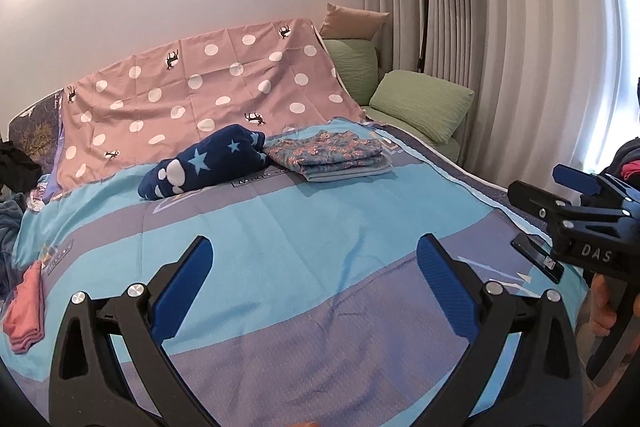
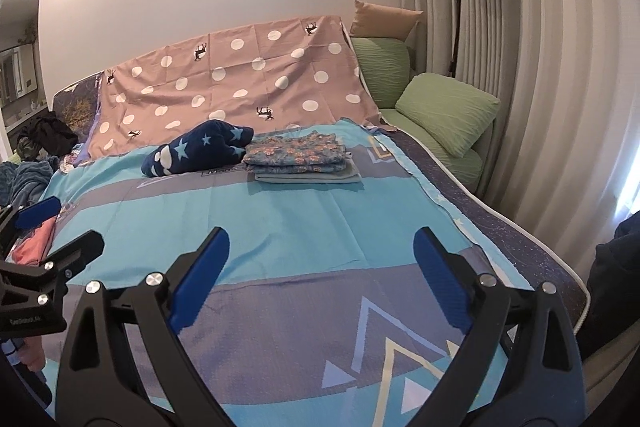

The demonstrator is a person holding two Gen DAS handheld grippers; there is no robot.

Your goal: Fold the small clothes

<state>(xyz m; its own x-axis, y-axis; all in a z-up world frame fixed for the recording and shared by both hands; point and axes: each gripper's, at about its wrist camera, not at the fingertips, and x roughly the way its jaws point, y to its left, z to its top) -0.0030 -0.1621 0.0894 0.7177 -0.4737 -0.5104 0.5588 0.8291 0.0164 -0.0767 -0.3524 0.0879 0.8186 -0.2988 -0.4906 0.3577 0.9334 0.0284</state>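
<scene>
My left gripper [image 1: 314,255] hangs open over the blue bedspread [image 1: 280,227] with nothing between its blue pads. My right gripper [image 2: 322,243] is open and empty too, above the same bedspread [image 2: 304,227]. Each shows at the edge of the other's view: the right gripper [image 1: 540,185] and the left gripper [image 2: 66,227]. A folded floral garment stack [image 1: 328,153] [image 2: 298,155] lies far up the bed. Beside it sits a rumpled navy star-print garment [image 1: 204,161] [image 2: 196,149]. A folded coral garment [image 1: 26,311] [image 2: 34,247] rests at the left edge.
A dark phone [image 1: 538,257] lies near the bed's right edge. A pink polka-dot sheet [image 1: 208,87] drapes the headboard. Green pillows [image 1: 420,103], a black floor lamp [image 1: 424,3] and curtains stand at the right. Loose clothes [image 2: 28,167] pile up at the far left.
</scene>
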